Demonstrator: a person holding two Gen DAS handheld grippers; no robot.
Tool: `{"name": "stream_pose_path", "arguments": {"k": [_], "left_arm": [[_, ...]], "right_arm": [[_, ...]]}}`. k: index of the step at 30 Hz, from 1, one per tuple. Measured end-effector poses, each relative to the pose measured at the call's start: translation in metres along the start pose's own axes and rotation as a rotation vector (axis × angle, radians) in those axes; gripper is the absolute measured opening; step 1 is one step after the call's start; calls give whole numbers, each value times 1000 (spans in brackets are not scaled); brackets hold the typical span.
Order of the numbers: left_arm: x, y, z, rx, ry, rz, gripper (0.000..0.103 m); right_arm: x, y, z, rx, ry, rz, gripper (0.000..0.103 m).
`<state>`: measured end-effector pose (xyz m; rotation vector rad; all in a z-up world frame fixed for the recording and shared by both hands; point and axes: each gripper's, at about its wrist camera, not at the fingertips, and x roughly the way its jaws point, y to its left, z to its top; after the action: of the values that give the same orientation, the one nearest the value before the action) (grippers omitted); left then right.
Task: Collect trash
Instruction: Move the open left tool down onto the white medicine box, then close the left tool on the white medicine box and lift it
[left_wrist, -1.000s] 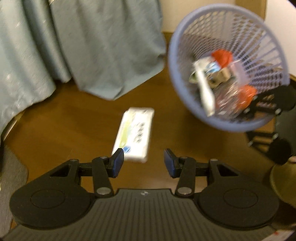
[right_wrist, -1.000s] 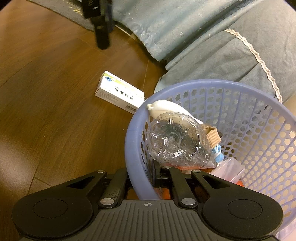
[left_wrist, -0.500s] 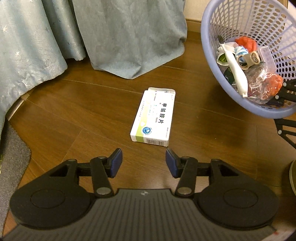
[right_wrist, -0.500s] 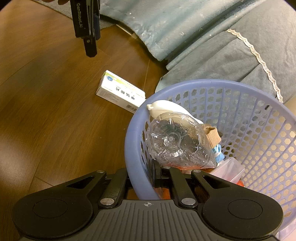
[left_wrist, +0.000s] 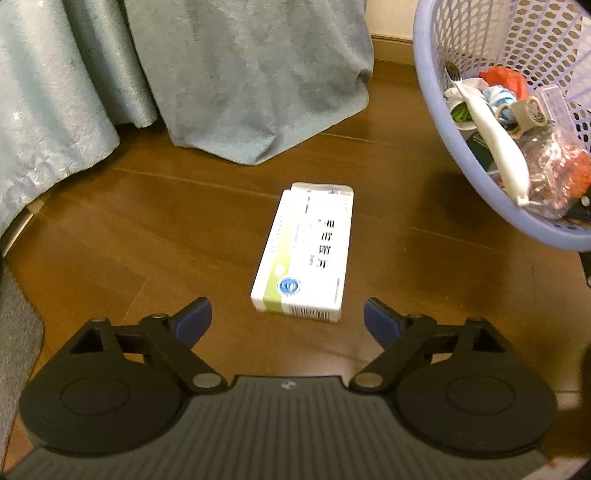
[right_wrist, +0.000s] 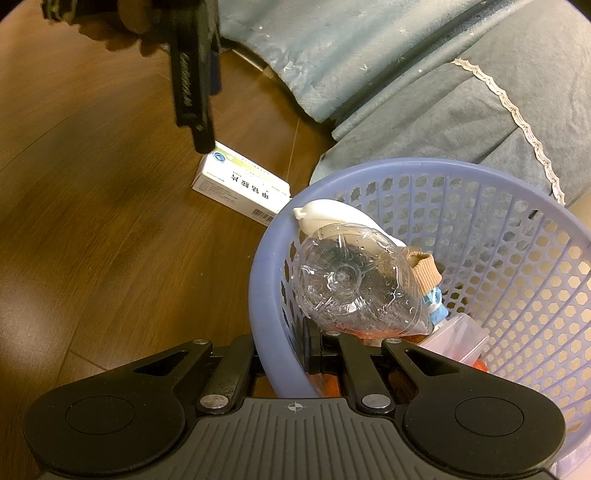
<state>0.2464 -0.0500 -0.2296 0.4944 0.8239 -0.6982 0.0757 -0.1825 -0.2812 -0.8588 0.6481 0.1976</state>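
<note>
Left wrist: left gripper (left_wrist: 288, 319) fingers just spread wide, empty, before box (left_wrist: 304, 254).

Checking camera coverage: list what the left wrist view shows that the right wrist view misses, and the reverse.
Left wrist only: the left gripper open, its blue-padded fingers short of the medicine box; a toothbrush.
Right wrist only: the right gripper shut on the basket rim; lace trim.
Both: box, basket, plastic bottle, blue-grey fabric.
</note>
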Motion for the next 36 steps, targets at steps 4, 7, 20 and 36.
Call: {"name": "stream_pose_path", "arguments": {"k": [4,7,20,36], "left_arm": [[18,-2,9,-12,5,-15,92],[36,-4,11,-10,30,-24,92],[47,1,0,-17,113,-23,71],[-51,16,-129,-145,203,-9,83]], "right_arm": [[-1,0,0,7,-1,-1,3],[-1,-1,-1,13,-2,-4,3],[-1,-5,-4,31,0,-8,3],[1,-1,-1,11,13,-9,4]]}}
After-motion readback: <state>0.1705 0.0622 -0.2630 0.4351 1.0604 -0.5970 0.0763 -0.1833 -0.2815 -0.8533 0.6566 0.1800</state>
